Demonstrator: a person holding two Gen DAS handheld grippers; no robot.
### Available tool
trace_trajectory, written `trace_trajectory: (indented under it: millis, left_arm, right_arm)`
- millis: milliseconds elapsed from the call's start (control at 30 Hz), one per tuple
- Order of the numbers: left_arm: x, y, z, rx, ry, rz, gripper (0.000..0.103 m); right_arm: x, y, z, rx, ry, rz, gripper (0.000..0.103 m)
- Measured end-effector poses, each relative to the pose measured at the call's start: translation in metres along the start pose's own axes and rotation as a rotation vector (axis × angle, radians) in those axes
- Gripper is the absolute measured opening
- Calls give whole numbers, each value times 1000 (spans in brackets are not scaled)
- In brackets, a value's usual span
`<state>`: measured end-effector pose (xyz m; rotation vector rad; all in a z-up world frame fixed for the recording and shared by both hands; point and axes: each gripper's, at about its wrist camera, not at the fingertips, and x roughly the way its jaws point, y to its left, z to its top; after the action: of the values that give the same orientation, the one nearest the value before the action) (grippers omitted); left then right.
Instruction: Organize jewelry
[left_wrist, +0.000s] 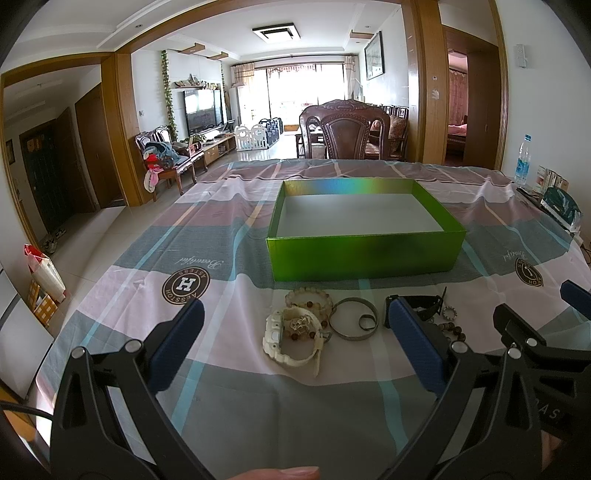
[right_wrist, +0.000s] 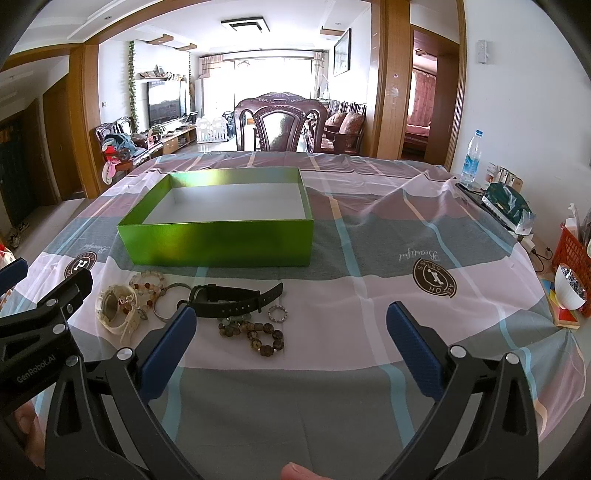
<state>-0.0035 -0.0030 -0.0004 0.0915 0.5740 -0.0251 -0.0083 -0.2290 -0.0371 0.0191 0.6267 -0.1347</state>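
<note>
An empty green box (left_wrist: 365, 254) (right_wrist: 221, 242) stands on the checked tablecloth. In front of it lie a white watch (left_wrist: 291, 343) (right_wrist: 114, 310), a pale bead bracelet (left_wrist: 310, 297), a silver bangle (left_wrist: 351, 337), a black watch (right_wrist: 229, 297), a small ring (right_wrist: 277, 314) and a brown bead bracelet (right_wrist: 255, 332). My left gripper (left_wrist: 295, 306) hovers open just short of the white watch and bangle. My right gripper (right_wrist: 291, 310) is open beside it, near the brown beads and black watch. Neither holds anything.
A carved wooden chair (left_wrist: 345, 129) stands behind the table's far edge. At the right edge are a water bottle (right_wrist: 472, 155), a dark plastic bag (right_wrist: 506, 205), a red basket (right_wrist: 570, 254) and a white bowl (right_wrist: 569, 288). A thumb shows at the bottom of each view.
</note>
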Motion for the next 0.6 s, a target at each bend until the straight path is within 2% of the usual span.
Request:
trace_trajectory:
  millis: [600]
  left_arm:
    - [1, 1, 1, 1, 4, -2, 99]
  right_arm:
    - [0, 0, -1, 0, 1, 0, 101]
